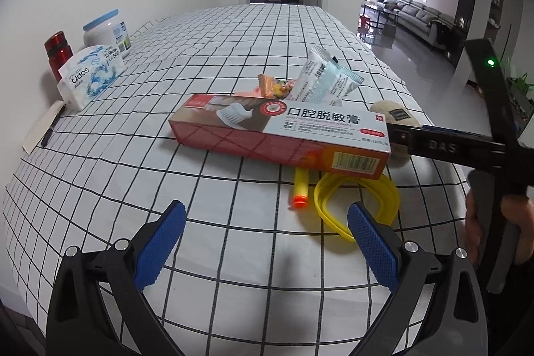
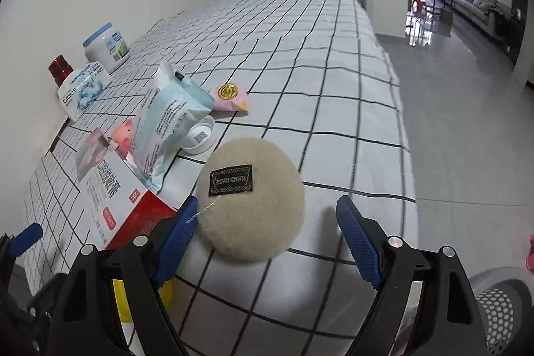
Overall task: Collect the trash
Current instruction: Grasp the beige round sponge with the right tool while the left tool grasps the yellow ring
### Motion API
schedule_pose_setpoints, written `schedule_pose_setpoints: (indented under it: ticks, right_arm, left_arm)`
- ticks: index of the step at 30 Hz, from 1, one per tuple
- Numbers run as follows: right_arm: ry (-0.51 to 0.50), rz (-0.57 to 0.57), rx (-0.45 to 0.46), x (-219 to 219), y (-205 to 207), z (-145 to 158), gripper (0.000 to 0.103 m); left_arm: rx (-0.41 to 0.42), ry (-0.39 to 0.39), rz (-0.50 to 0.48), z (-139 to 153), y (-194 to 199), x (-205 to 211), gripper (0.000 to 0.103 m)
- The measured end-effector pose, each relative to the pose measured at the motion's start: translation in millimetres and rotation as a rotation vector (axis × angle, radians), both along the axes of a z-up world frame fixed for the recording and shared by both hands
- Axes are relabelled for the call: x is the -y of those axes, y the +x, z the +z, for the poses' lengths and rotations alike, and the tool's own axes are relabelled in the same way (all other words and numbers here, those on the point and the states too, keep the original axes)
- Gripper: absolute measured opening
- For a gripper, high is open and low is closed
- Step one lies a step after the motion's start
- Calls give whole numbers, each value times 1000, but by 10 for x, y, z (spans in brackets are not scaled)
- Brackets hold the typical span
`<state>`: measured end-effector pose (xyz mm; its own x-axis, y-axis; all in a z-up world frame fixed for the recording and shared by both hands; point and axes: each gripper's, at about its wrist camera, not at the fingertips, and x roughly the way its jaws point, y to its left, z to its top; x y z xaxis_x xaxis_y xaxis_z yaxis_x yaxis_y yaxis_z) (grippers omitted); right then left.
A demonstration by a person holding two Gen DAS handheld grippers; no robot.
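A round beige fluffy pad (image 2: 250,199) with a black label lies near the table's right edge. My right gripper (image 2: 267,206) is open around its near half, the left fingertip (image 2: 187,216) at its rim and the right one well clear. Beside the pad lie a red and white toothpaste box (image 1: 280,129), a pale blue packet (image 2: 167,122), an orange sweet wrapper (image 1: 273,85) and a pink wrapper with a gold seal (image 2: 230,97). My left gripper (image 1: 266,209) hangs open and empty above the cloth, in front of a yellow ring (image 1: 360,206) and a foam dart (image 1: 300,189).
A tissue pack (image 1: 90,75), a white jar with a blue lid (image 1: 106,32) and a red bottle (image 1: 58,52) stand by the wall. A pink pig toy (image 2: 123,130) and a white cap (image 2: 200,135) sit behind the packet. A mesh bin (image 2: 500,316) stands on the floor at the right.
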<state>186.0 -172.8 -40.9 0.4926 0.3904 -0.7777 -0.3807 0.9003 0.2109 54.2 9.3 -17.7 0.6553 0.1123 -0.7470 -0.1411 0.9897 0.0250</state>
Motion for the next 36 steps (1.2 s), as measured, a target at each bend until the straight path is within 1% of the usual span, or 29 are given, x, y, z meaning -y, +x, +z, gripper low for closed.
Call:
schedule_pose_setpoints:
  ticks: [2, 3, 4, 5, 8, 11, 17, 20, 28, 36]
  right_arm:
    - [-16, 8, 20, -37, -15, 11, 79]
    - [-18, 17, 23, -52, -24, 15, 75]
    - [-12, 34, 15, -70, -33, 13, 65]
    - [-6, 43, 5, -78, -36, 13, 58]
    - [-9, 19, 16, -37, -99, 28, 56]
    - [12, -40, 21, 99, -203, 59, 56]
    - [64, -173, 64, 498, -611, 170, 56]
    - [95, -228, 63, 709, -830, 166, 56]
    - [135, -320, 69, 1077, -1190, 166, 56]
    - [152, -375, 62, 1313, -1286, 111, 56]
  left_arm:
    - [1, 6, -5, 4, 0, 16, 96]
    - [2, 6, -8, 7, -3, 28, 96]
    - [2, 4, -10, 9, -1, 30, 96]
    - [2, 3, -13, 9, -1, 39, 96]
    - [-1, -1, -22, 0, 1, 70, 96]
    - [-10, -17, -30, -26, 11, 99, 96]
    - [-33, -57, -50, -111, 53, 198, 96]
    - [-50, -71, -61, -162, 93, 288, 96]
    - [-114, -110, -75, -301, 247, 517, 96]
    - [-138, -100, -43, -386, 434, 699, 96]
